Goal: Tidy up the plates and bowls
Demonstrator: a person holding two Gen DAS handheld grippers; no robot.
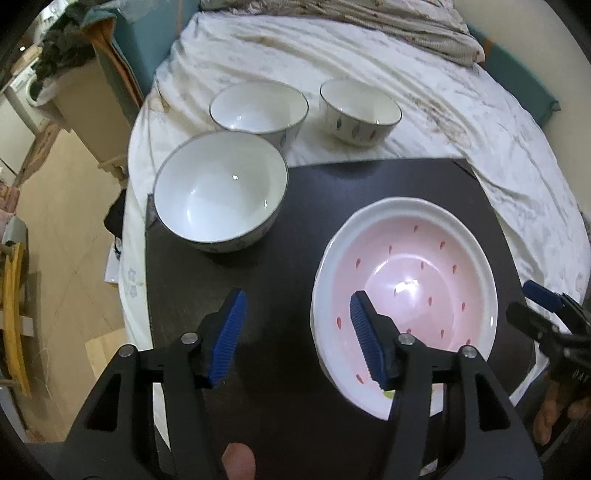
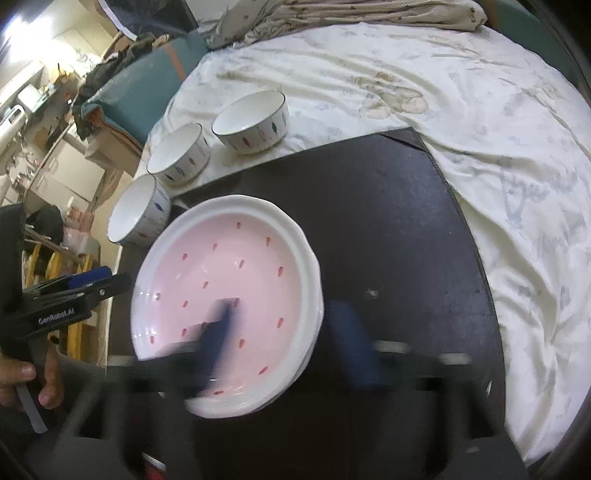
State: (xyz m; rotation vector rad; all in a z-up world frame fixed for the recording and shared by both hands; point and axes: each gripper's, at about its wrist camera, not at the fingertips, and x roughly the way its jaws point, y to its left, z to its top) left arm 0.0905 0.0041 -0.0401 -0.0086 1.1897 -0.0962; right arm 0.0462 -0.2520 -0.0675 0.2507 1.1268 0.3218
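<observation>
A stack of pink plates with red flecks and white rims (image 1: 413,280) (image 2: 229,295) lies on the dark board (image 1: 258,280) (image 2: 388,221). A large white bowl (image 1: 220,190) (image 2: 138,212) stands on the board's far left corner. Two smaller white bowls stand on the bedsheet beyond: one (image 1: 260,107) (image 2: 181,155) and another (image 1: 360,110) (image 2: 253,122). My left gripper (image 1: 295,332) is open and empty, its right finger over the plate's near left rim. My right gripper (image 2: 288,332) is blurred, open, with its jaws either side of the plate's right rim. It also shows at the right edge of the left wrist view (image 1: 546,314).
The board lies on a bed with a rumpled white sheet (image 1: 461,122) (image 2: 498,129) and a folded quilt (image 1: 406,26) at the back. To the left the bed edge drops to a tan floor (image 1: 62,236) with boxes and clutter.
</observation>
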